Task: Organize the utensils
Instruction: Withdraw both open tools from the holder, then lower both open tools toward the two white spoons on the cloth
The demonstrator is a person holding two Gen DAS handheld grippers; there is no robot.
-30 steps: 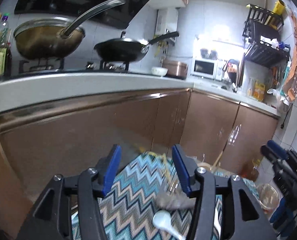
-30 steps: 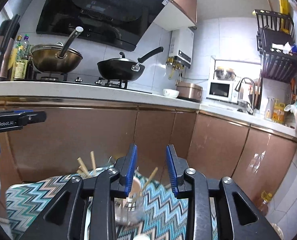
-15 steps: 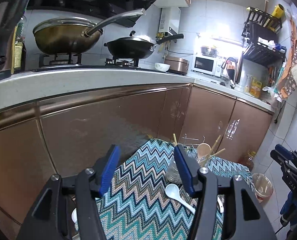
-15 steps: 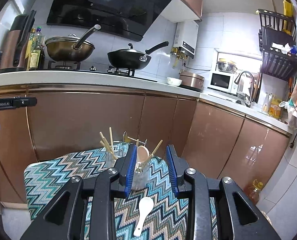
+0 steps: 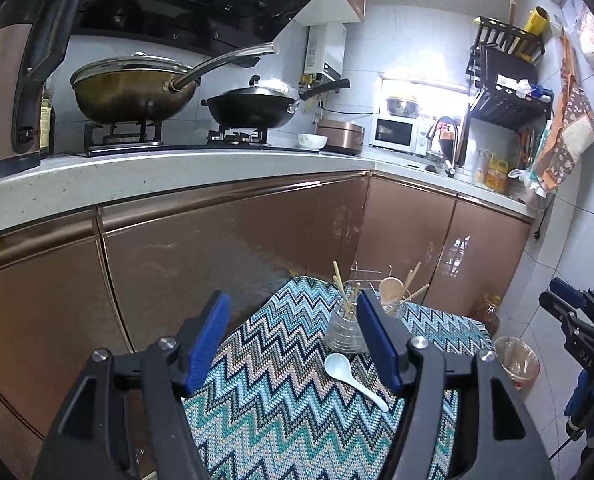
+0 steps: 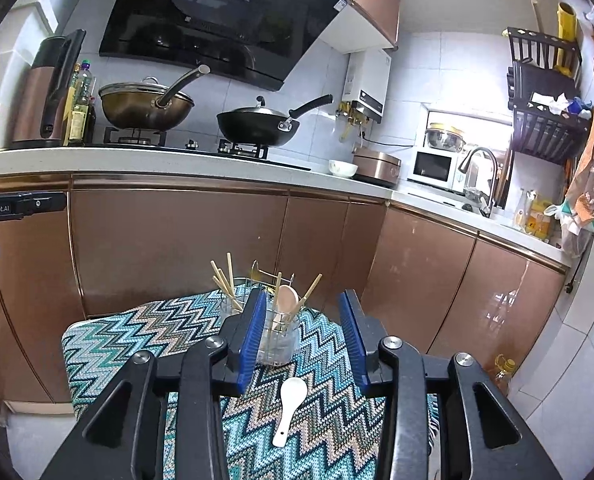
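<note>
A white ceramic spoon point(image 6: 289, 408) lies loose on a zigzag-patterned cloth point(image 6: 137, 344); it also shows in the left wrist view point(image 5: 351, 374). Behind it stand two clear glass jars: one point(image 6: 277, 338) holds a pinkish spoon and chopsticks, the other point(image 6: 229, 308) holds chopsticks. In the left wrist view the nearer jar point(image 5: 345, 328) sits by my right finger. My right gripper point(image 6: 303, 340) is open and empty, hovering above the spoon. My left gripper point(image 5: 297, 344) is open and empty above the cloth.
Brown kitchen cabinets point(image 6: 177, 248) run behind the cloth under a white counter point(image 6: 177, 162) with two woks. A gold wire rack point(image 6: 271, 278) stands behind the jars. An oil bottle point(image 6: 503, 370) and a bin point(image 5: 517, 360) sit on the tiled floor at right.
Both grippers have risen and pulled back, so the jars, the white spoon and more of the cloth came into view. The right jaws have opened wider.
</note>
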